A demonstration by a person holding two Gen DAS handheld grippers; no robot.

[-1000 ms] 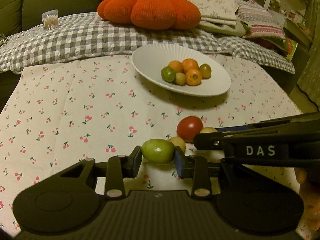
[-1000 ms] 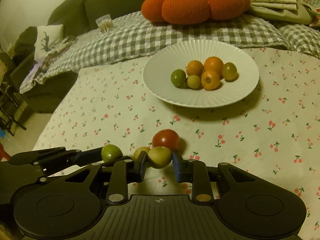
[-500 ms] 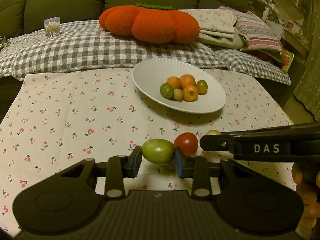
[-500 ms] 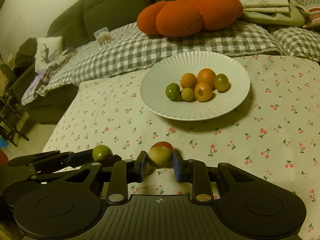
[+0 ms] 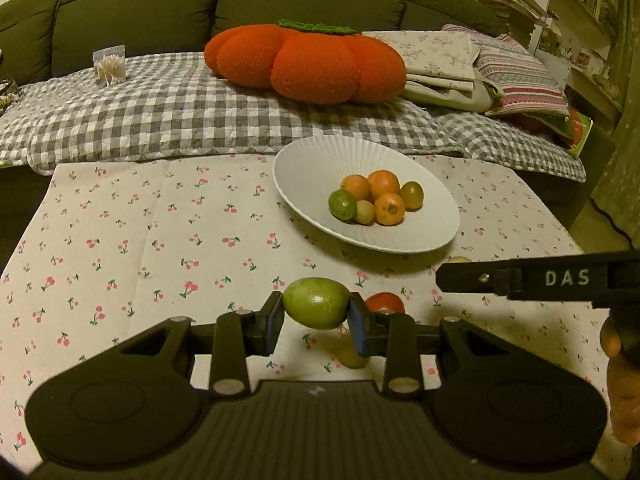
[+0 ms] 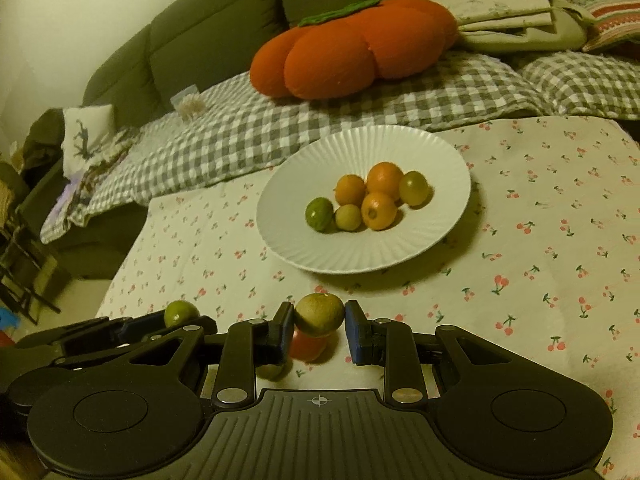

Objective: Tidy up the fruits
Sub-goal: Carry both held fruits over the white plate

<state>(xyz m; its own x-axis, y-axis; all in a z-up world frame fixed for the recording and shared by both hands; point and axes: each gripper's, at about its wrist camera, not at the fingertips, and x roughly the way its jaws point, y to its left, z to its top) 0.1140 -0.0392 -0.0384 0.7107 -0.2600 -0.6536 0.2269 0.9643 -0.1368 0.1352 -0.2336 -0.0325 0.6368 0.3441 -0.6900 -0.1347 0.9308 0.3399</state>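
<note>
My left gripper [image 5: 316,320] is shut on a green fruit [image 5: 317,303], held above the cherry-print cloth. My right gripper [image 6: 319,326] is shut on a yellow-brown fruit [image 6: 320,314], also lifted. Below them on the cloth lie a red tomato [image 5: 385,303] [image 6: 307,346] and a small yellowish fruit [image 5: 352,356] [image 6: 271,371]. Ahead stands a white ribbed plate [image 5: 320,164] [image 6: 360,256] with several orange and green fruits. In the left wrist view the right gripper's body [image 5: 540,280] shows at the right; in the right wrist view the left gripper's green fruit [image 6: 181,313] shows at the left.
A checked grey blanket [image 5: 180,108] and an orange pumpkin cushion [image 5: 308,62] lie behind the table on a dark green sofa. Folded cloths [image 5: 480,68] sit at the right. A small box of toothpicks [image 5: 109,65] stands at the back left. The table's edge drops off on the left [image 6: 120,276].
Both grippers have risen with their fruits and drawn back a little; the tomato and small fruit on the cloth now show lower, beneath the fingers.
</note>
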